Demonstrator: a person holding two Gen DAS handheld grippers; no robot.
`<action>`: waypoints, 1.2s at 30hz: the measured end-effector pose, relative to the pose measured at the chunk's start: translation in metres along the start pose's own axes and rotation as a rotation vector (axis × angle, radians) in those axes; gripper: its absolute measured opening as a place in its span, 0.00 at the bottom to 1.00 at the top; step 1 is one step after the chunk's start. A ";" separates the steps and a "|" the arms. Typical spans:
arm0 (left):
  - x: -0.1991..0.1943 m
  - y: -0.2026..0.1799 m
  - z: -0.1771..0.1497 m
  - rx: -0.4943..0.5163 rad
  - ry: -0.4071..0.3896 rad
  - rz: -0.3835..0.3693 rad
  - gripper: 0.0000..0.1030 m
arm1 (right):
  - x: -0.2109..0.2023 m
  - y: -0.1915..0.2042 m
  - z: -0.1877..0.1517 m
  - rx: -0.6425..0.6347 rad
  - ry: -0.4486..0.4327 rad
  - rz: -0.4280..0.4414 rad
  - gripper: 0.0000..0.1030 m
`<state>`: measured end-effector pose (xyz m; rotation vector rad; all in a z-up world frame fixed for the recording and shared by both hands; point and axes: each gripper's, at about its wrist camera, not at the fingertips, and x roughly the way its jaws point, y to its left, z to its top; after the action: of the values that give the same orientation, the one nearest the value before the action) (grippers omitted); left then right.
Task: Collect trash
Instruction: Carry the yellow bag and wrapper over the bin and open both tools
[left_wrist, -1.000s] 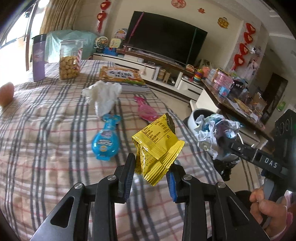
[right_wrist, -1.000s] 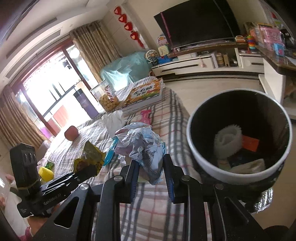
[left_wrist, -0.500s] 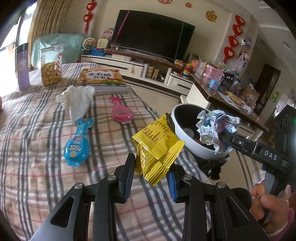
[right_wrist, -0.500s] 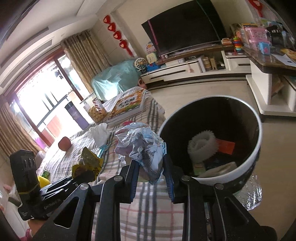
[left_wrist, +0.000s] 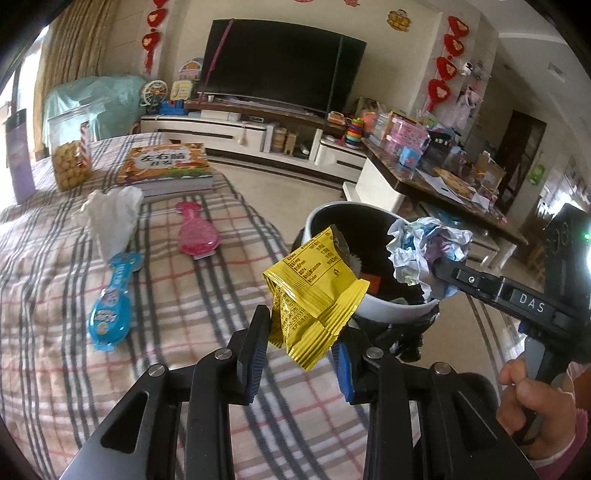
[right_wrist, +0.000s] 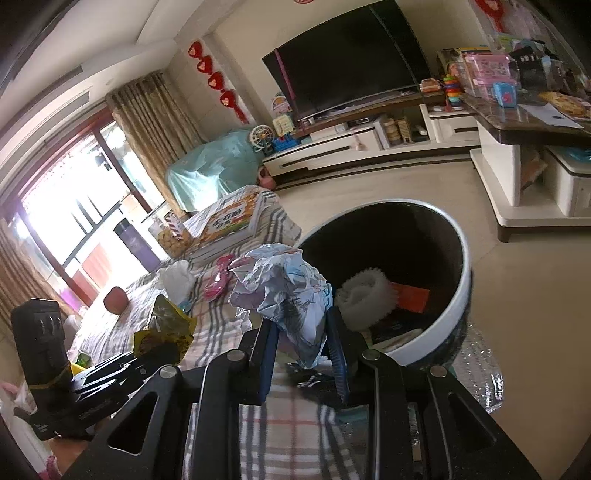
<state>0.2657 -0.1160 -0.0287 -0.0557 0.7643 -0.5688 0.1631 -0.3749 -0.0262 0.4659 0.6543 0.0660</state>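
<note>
My left gripper (left_wrist: 301, 325) is shut on a yellow snack wrapper (left_wrist: 314, 291) and holds it near the rim of the white trash bin (left_wrist: 388, 314). My right gripper (right_wrist: 301, 332) is shut on a crumpled paper ball (right_wrist: 284, 291), held at the near rim of the bin (right_wrist: 461, 295). The paper ball (left_wrist: 424, 254) also shows in the left wrist view above the bin, and the wrapper (right_wrist: 166, 328) in the right wrist view. The bin holds a white ruffled cup (right_wrist: 364, 295) and an orange card. A white tissue (left_wrist: 110, 214) lies on the plaid bed.
On the plaid blanket (left_wrist: 55, 295) lie a blue toy package (left_wrist: 110, 314), a pink toy package (left_wrist: 195, 232), a book (left_wrist: 166, 166), a cookie jar (left_wrist: 70, 151) and a purple bottle (left_wrist: 18, 158). A TV stand and a cluttered table stand beyond.
Both grippers have moved toward the bin with their loads. The bin now fills more of both views and the paper ball hangs at its rim.
</note>
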 end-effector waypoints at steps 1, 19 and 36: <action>0.002 -0.002 0.001 0.003 0.002 -0.003 0.30 | -0.001 -0.002 0.000 0.002 -0.002 -0.005 0.26; 0.042 -0.040 0.025 0.071 0.037 -0.016 0.30 | 0.001 -0.033 0.015 0.028 -0.005 -0.065 0.26; 0.081 -0.062 0.046 0.103 0.067 -0.008 0.31 | 0.017 -0.047 0.030 0.034 0.018 -0.099 0.28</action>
<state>0.3148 -0.2165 -0.0315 0.0552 0.7989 -0.6194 0.1904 -0.4252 -0.0357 0.4655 0.6959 -0.0350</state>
